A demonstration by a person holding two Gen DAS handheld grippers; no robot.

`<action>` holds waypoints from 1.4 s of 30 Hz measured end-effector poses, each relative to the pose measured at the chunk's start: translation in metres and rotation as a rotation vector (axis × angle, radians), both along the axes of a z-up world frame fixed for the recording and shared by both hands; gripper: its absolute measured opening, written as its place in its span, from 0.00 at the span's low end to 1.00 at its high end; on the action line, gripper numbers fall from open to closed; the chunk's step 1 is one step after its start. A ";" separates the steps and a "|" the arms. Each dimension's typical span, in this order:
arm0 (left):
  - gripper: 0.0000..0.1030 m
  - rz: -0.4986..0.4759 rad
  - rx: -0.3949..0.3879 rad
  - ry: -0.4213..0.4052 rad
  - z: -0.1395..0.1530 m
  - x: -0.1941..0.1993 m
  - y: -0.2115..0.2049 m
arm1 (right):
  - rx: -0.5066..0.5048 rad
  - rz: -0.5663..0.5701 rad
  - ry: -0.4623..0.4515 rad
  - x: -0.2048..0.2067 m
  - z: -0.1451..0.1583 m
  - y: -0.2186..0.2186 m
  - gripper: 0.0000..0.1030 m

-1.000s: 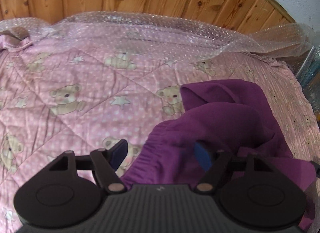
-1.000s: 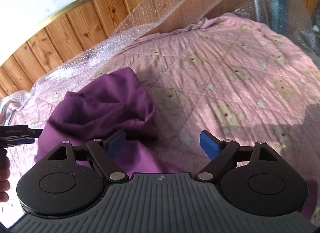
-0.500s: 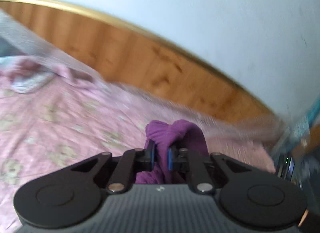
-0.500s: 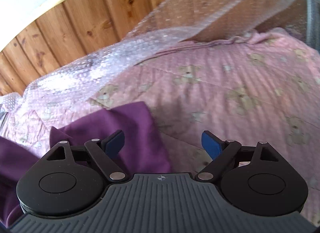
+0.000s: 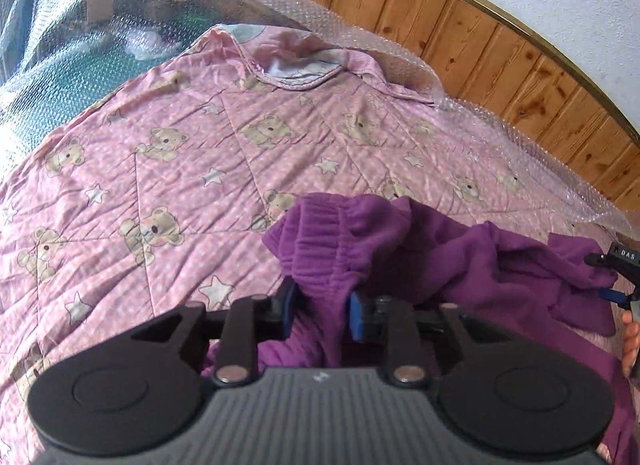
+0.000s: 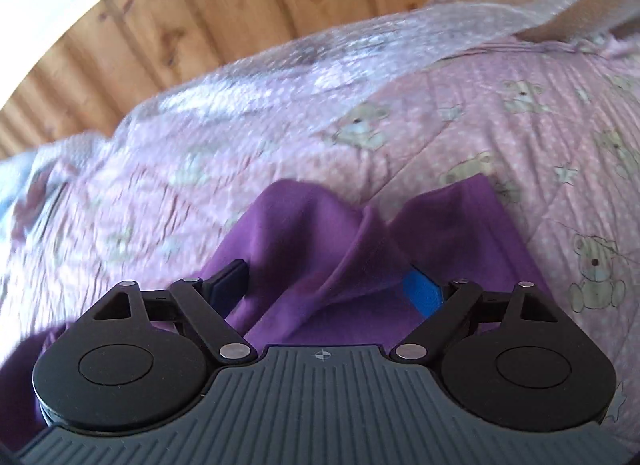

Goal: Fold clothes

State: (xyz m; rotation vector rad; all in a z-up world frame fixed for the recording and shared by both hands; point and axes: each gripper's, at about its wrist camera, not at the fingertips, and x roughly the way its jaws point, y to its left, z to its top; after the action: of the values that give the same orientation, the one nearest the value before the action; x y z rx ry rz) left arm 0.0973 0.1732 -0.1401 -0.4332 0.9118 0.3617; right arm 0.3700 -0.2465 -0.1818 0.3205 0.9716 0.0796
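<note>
A purple garment (image 5: 460, 257) lies crumpled on a pink teddy-bear quilt (image 5: 192, 169). My left gripper (image 5: 322, 311) has its jaws partly apart with the garment's gathered elastic edge bunched between the blue pads. The right gripper shows at the right edge of the left wrist view (image 5: 618, 277), at the garment's far end. In the right wrist view the garment (image 6: 320, 249) rises in folds between the wide-apart fingers of my right gripper (image 6: 326, 285); the pads do not press on the cloth.
Bubble wrap (image 5: 400, 53) runs along the quilt's far edge below a wooden panelled wall (image 5: 500, 37). More bubble wrap covers stored items at the left (image 5: 80, 25). The quilt (image 6: 520, 125) spreads to the right in the right wrist view.
My left gripper shut on the garment and lifted it, then came back down with its jaws wider. My right gripper moved left over the garment, and cloth now sits between its fingers.
</note>
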 end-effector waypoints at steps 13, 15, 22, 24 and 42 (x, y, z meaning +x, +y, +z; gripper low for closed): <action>0.15 -0.106 -0.006 -0.102 0.023 -0.016 0.019 | 0.010 -0.024 -0.371 -0.046 0.107 -0.033 0.08; 0.15 -0.179 -0.046 -0.075 0.018 -0.025 0.016 | -0.030 -0.041 -0.445 -0.094 0.142 -0.050 0.08; 0.27 -0.415 -0.038 0.019 -0.010 -0.065 -0.001 | -0.187 -0.283 0.121 -0.184 0.022 -0.146 0.22; 0.43 -0.427 -0.055 -0.024 -0.001 -0.074 0.007 | -0.188 -0.404 0.074 -0.217 0.025 -0.163 0.46; 0.00 -0.353 -0.028 0.013 -0.030 0.093 -0.012 | -0.237 -0.284 -0.083 -0.127 0.051 -0.134 0.85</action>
State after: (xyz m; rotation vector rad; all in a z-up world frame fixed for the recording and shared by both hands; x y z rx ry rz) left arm 0.1904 0.1610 -0.1705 -0.2877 0.9869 0.0290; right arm 0.2433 -0.3803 -0.1309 0.2318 0.8349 -0.2771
